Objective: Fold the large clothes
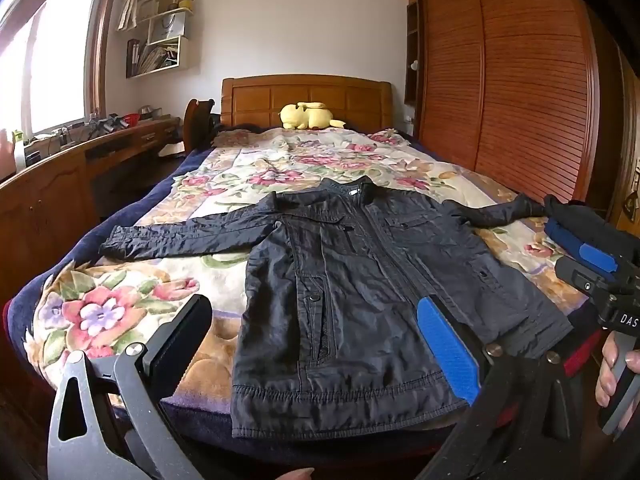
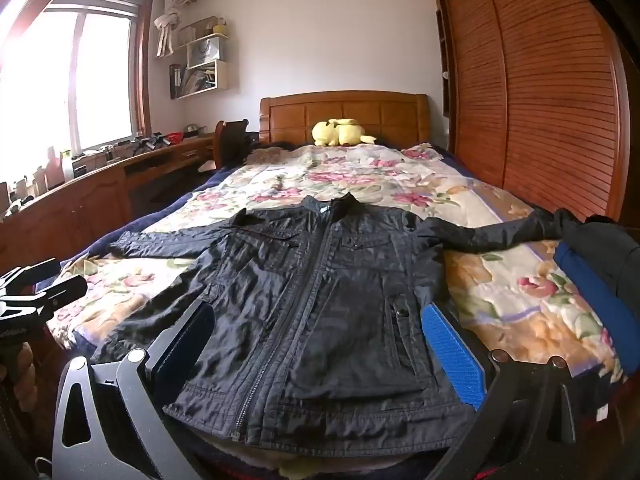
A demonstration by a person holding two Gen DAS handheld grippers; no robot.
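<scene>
Left wrist view: we log one black jacket (image 1: 352, 280), zipped, flat on the bed (image 1: 120, 312), sleeves outspread, ahead of and between our left gripper (image 1: 316, 340) fingers, spread wide, empty. Right gripper (image 2: 320, 344) likewise gaping, unladen. Risk: slick fabric slipping from a shallow pinch, skewing the fold.

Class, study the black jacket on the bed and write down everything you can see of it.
The black jacket lies face up on the flowered blanket, zipped closed, collar toward the headboard, hem at the near edge. Its fabric looks thin, shiny and crinkled. It has chest pockets and lower snap pockets, with a gathered hem. Both sleeves are spread sideways; the right one reaches a folded dark garment. Neither gripper touches it.
</scene>
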